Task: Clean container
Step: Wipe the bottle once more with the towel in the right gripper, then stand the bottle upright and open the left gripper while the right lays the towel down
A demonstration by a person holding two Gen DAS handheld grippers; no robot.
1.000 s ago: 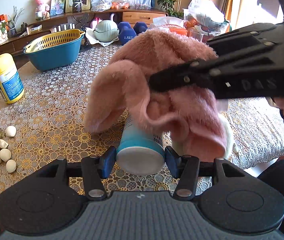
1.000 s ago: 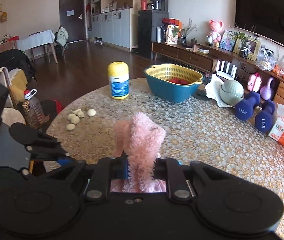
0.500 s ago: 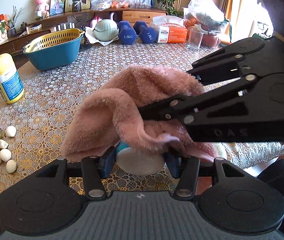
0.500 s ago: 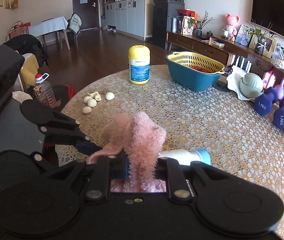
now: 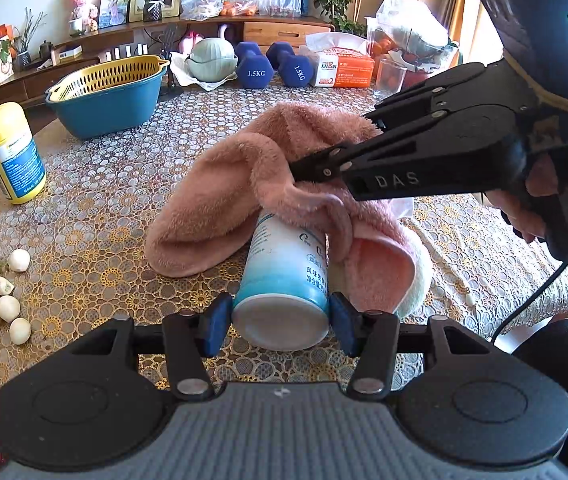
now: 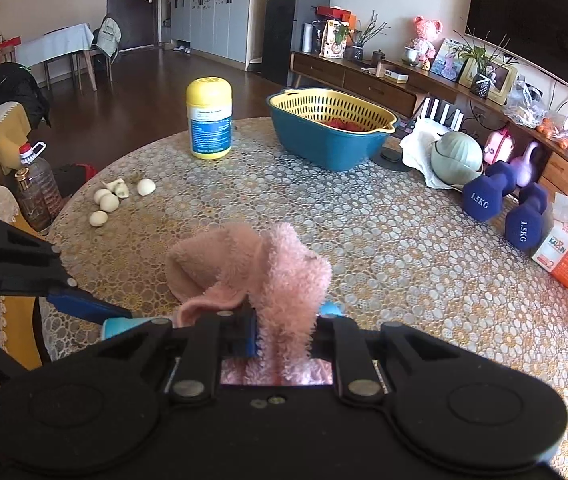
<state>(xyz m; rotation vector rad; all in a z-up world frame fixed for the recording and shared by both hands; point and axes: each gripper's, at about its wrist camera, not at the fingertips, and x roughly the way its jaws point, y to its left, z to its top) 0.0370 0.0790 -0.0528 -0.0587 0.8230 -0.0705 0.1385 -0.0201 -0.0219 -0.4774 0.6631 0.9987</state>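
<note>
On the table (image 5: 96,200) there are two grippers: the left gripper (image 5: 280,320) and the right gripper (image 5: 299,168). One pink cloth (image 5: 212,200), one white-and-blue bottle (image 5: 284,272), one yellow-capped jar (image 5: 12,152), one blue basin (image 5: 112,100), two blue dumbbells (image 5: 254,66), one orange-and-white box (image 5: 343,68) and five garlic pieces (image 5: 8,308).

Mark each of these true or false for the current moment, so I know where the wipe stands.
1. The left gripper clamps the white and blue bottle near its base. True.
2. The right gripper is empty. False: it is shut on the pink fluffy cloth.
3. The cloth is draped over the far end of the bottle. True.
4. The yellow-capped jar lies on its side. False: it stands upright.
5. The garlic cloves are inside the teal basin. False: they lie loose on the tablecloth.
</note>
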